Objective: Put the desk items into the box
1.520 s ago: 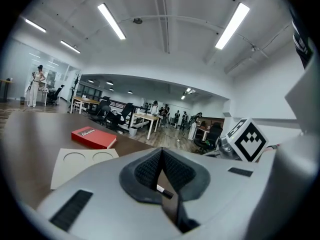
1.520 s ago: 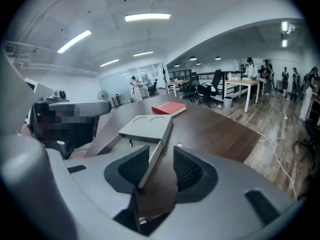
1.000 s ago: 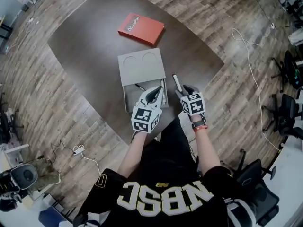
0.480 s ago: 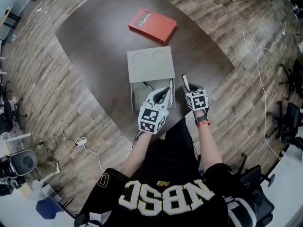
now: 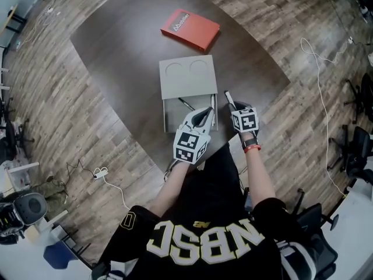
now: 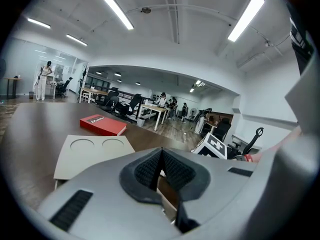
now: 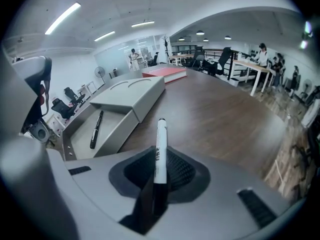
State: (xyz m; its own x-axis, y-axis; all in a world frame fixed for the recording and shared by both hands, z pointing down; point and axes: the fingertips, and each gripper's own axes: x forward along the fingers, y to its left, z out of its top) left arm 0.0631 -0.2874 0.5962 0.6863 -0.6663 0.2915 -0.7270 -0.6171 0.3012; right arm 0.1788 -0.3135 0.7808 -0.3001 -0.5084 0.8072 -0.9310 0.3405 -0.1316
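Observation:
A white marker [image 7: 160, 144] with a black cap sticks out between my right gripper's [image 7: 157, 179] pads; the jaws have just been closing and now press on it. In the head view that marker [image 5: 228, 99] points away from my right gripper [image 5: 234, 108], just right of the grey box [image 5: 165, 120]. The box's open tray [image 7: 107, 131] holds a black pen [image 7: 96, 129], and its lid [image 5: 187, 77], with two round recesses, covers the far half. My left gripper [image 5: 204, 114] hovers over the tray's near right corner, and its jaws [image 6: 161, 159] are shut on nothing.
A red book [image 5: 190, 30] lies on the dark table [image 5: 116, 57] beyond the box. The table's near edge runs just under both grippers. Office desks, chairs and people stand far off in the room.
My right gripper has come down over the white marker and its jaws have closed on it. The left gripper has stayed over the tray.

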